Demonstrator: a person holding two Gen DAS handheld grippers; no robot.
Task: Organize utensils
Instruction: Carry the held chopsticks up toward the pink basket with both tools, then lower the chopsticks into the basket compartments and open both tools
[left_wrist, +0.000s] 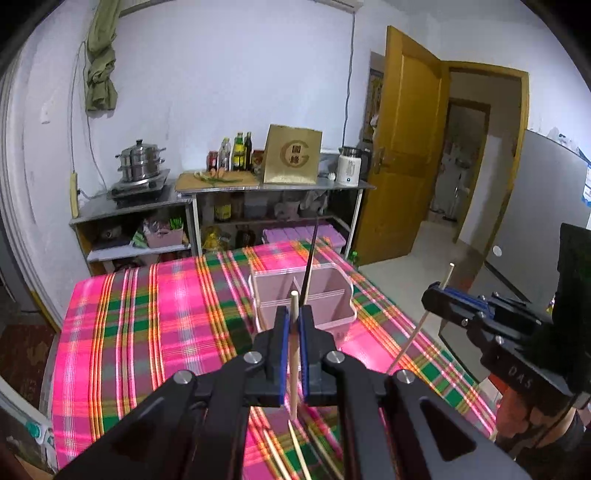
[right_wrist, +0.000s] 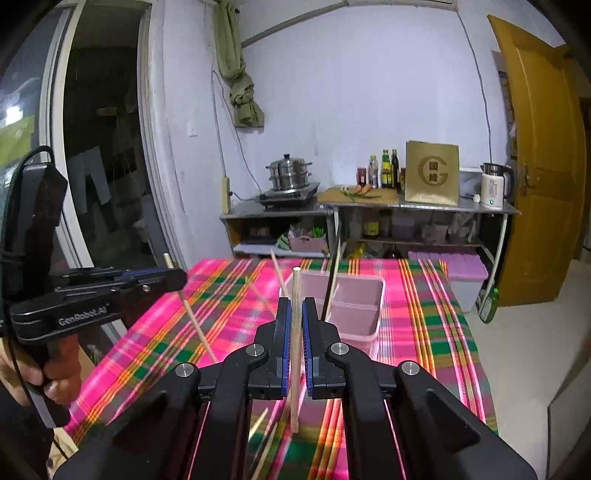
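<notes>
My left gripper (left_wrist: 294, 317) is shut on a pale wooden chopstick (left_wrist: 294, 354) held upright, just short of the pink divided utensil holder (left_wrist: 325, 295). My right gripper (right_wrist: 296, 310) is shut on another wooden chopstick (right_wrist: 295, 343), also upright, near the holder (right_wrist: 360, 310). Each gripper shows in the other's view: the right one (left_wrist: 439, 291) and the left one (right_wrist: 173, 277), both above the table with their sticks. A dark chopstick (left_wrist: 309, 262) stands in the holder, also seen in the right wrist view (right_wrist: 330, 284). More wooden chopsticks (left_wrist: 299, 454) lie on the cloth below.
The table wears a pink and green plaid cloth (left_wrist: 155, 332). Behind it stand metal shelves with a steamer pot (left_wrist: 140, 160), bottles (left_wrist: 238, 149), a gold box (left_wrist: 291, 155) and a kettle (left_wrist: 349, 168). A yellow door (left_wrist: 402, 147) stands open at the right.
</notes>
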